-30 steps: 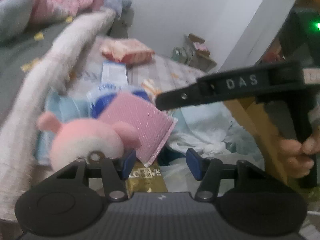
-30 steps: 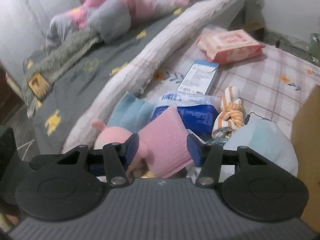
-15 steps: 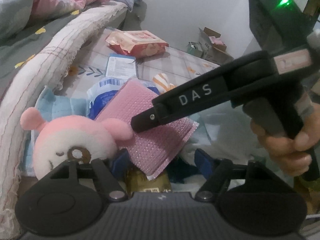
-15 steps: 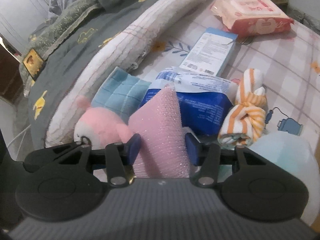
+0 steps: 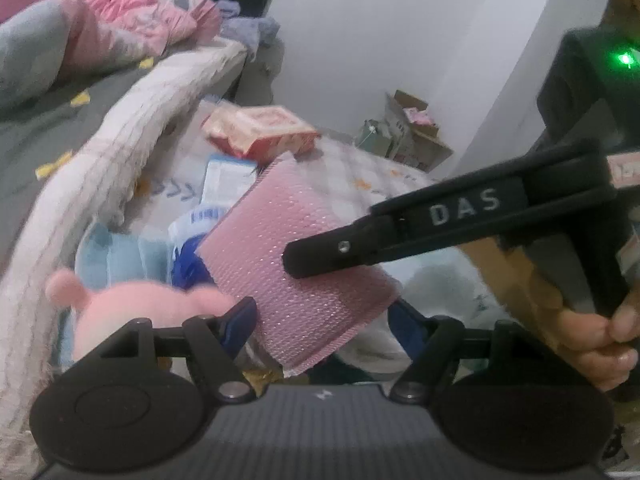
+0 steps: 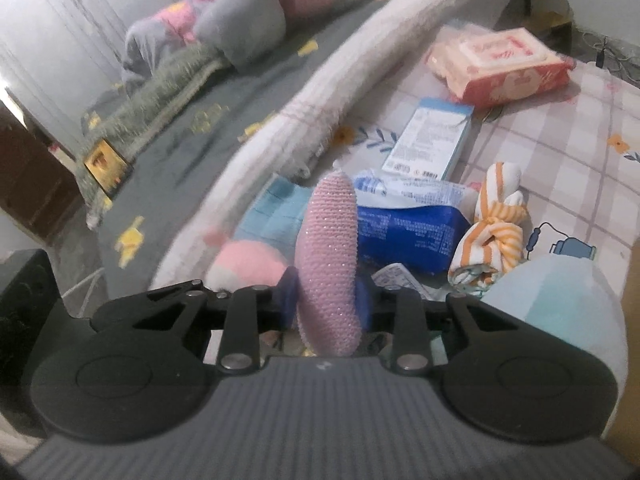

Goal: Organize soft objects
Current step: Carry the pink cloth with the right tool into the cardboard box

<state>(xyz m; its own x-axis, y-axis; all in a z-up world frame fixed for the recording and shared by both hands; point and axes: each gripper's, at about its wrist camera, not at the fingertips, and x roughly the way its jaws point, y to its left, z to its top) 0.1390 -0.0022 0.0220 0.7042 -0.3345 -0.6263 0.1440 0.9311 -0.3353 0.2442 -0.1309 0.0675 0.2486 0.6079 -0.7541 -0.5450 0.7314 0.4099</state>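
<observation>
Plainly, the right gripper [image 6: 326, 300] is clenched on the pink bubble mailer [image 6: 329, 264]: its jaws have just been closing, and both blue pads now press the mailer's sides, so it stands edge-on and bulging between them. A second ago the mailer lay slanted in front of those fingers, unpinched. Only the right wrist view shows the orange striped cloth [image 6: 494, 228], right of the mailer, and the blue packet [image 6: 404, 236] just behind it. The left wrist view alone shows the mailer's broad face [image 5: 296, 256] lifted above the pink plush toy [image 5: 132, 312], with the right gripper's black finger [image 5: 404, 236] lying across it and a hand [image 5: 600, 340] on the handle. The left gripper [image 5: 324, 324] is released, its pads set wider than a second ago, either side of the mailer's lower corner without pressing it.
</observation>
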